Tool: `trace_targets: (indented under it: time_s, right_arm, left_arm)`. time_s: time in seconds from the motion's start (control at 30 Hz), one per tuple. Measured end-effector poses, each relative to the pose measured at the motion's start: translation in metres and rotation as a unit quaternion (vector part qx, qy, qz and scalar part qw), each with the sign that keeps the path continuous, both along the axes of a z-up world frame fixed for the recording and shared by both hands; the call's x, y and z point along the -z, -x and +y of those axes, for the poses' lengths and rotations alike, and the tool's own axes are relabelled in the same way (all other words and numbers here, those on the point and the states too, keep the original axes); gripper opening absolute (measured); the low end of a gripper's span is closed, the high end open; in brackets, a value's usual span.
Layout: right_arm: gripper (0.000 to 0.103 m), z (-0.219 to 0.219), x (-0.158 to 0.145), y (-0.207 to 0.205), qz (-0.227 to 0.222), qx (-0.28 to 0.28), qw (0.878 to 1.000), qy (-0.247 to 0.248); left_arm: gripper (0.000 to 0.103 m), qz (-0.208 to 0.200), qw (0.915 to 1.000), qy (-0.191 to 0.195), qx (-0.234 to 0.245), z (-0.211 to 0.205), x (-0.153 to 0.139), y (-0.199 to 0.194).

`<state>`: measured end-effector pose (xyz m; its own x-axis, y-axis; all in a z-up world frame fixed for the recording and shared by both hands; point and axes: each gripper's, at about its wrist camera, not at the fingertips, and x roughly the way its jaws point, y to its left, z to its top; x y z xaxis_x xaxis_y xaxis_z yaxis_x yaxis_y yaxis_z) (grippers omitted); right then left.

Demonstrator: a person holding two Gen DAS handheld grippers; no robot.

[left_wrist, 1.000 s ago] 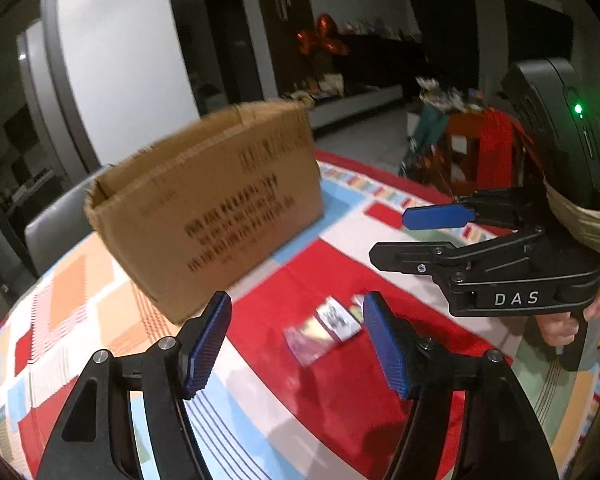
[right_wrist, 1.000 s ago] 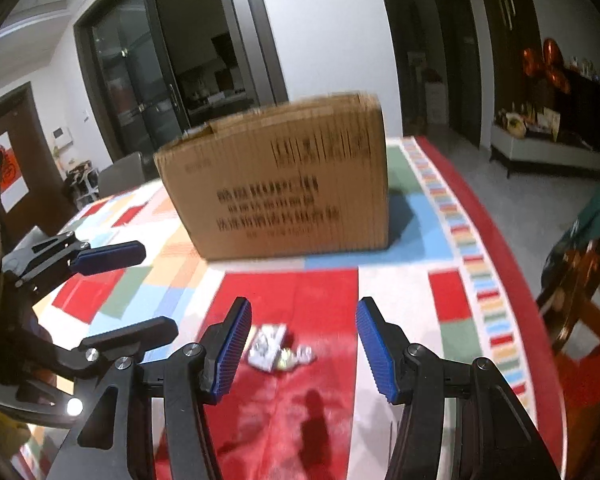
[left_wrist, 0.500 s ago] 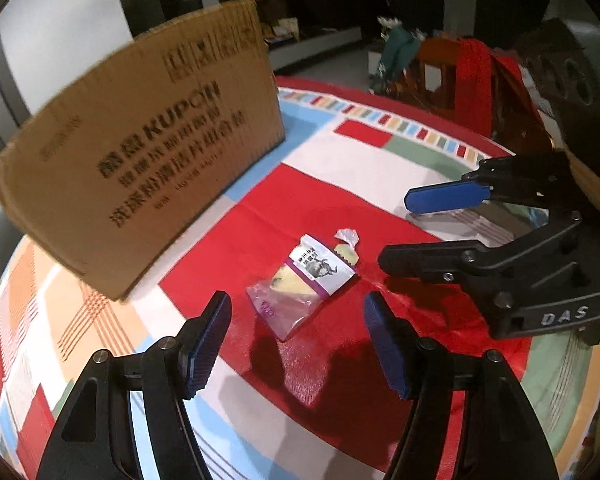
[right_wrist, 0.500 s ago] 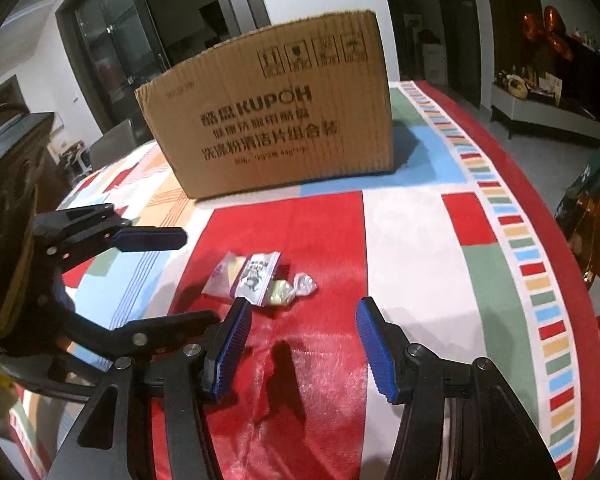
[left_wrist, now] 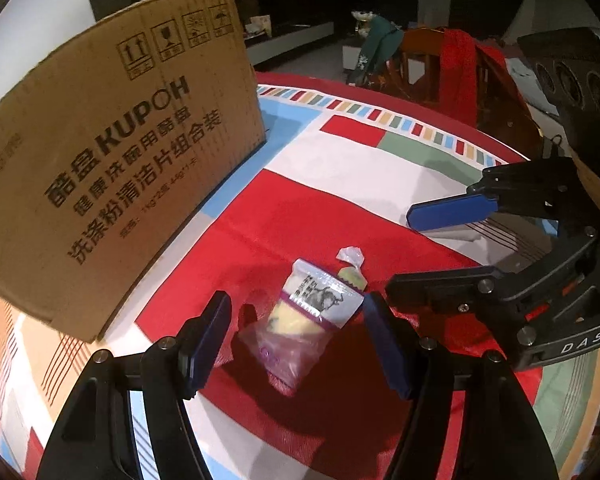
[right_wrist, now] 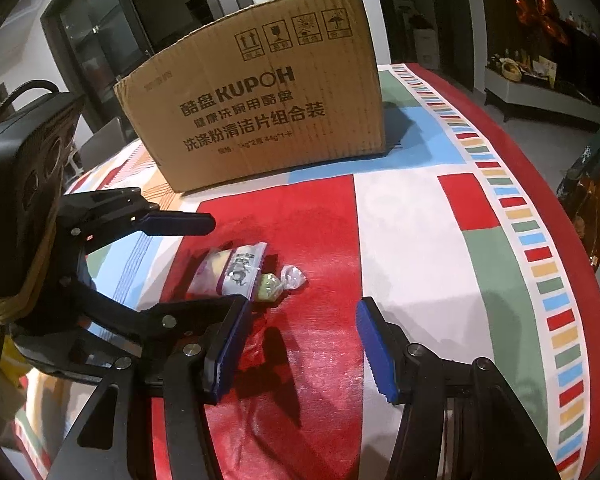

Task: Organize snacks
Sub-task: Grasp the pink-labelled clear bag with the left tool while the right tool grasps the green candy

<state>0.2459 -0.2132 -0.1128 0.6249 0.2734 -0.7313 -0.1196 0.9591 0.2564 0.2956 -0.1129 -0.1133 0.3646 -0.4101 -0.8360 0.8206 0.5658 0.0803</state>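
So far, not much of the tidying looks done: the snack bag (left_wrist: 312, 312) is seen lying on the worktop (left_wrist: 400, 168), in front of the cardboard box (left_wrist: 112, 152), and nothing is seen going into the box, whose inside is hidden. The left claw (left_wrist: 294, 338) is spread wide, and the snack bag is found right between its two blue pads, but it is not pinched yet. The right claw (right_wrist: 300, 344) is spread wide too and nothing is held in it; it is kept near the bag, on the side away from the box. A small wrapped candy (right_wrist: 294, 276) is seen touching the far end of the bag. One box is counted, one snack bag, one or two small candies beside it (it cannot be told for sure), and two claws. The bag probably has to be squeezed, lifted and put in the box, and then the candy is left to be moved.
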Motion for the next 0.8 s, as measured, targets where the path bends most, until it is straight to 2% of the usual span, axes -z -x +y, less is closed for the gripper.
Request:
trace_targets:
  time_s: [0.2, 0.27, 0.3, 0.37, 0.43, 0.73, 0.8]
  right_arm:
    - [0.056, 0.002, 0.002, -0.001, 0.005, -0.001, 1.000, 0.006]
    - [0.056, 0.003, 0.002, -0.002, 0.004, -0.002, 1.000, 0.009]
    - [0.056, 0.003, 0.002, -0.002, 0.003, -0.002, 1.000, 0.010]
    - [0.056, 0.003, 0.003, -0.002, 0.003, -0.003, 1.000, 0.010]
    - [0.056, 0.004, 0.003, -0.002, 0.002, -0.004, 1.000, 0.012]
    - [0.056, 0.009, 0.000, 0.001, -0.004, -0.017, 1.000, 0.013]
    - [0.056, 0.009, -0.001, 0.002, -0.006, -0.017, 1.000, 0.014]
  left_arm:
    - [0.067, 0.029, 0.9995, 0.012, -0.001, -0.001, 0.009, -0.007]
    - [0.064, 0.032, 0.9993, 0.020, -0.003, 0.001, 0.010, -0.006]
    - [0.061, 0.033, 0.9992, 0.022, -0.005, 0.002, 0.011, -0.005]
    - [0.046, 0.034, 0.9990, 0.027, -0.004, 0.005, 0.010, -0.002]
    - [0.035, 0.035, 0.9989, 0.031, -0.005, 0.007, 0.009, 0.001]
    - [0.035, 0.063, 0.9956, 0.066, -0.021, 0.018, 0.006, 0.013]
    - [0.035, 0.059, 0.9948, 0.077, -0.030, 0.022, 0.003, 0.015]
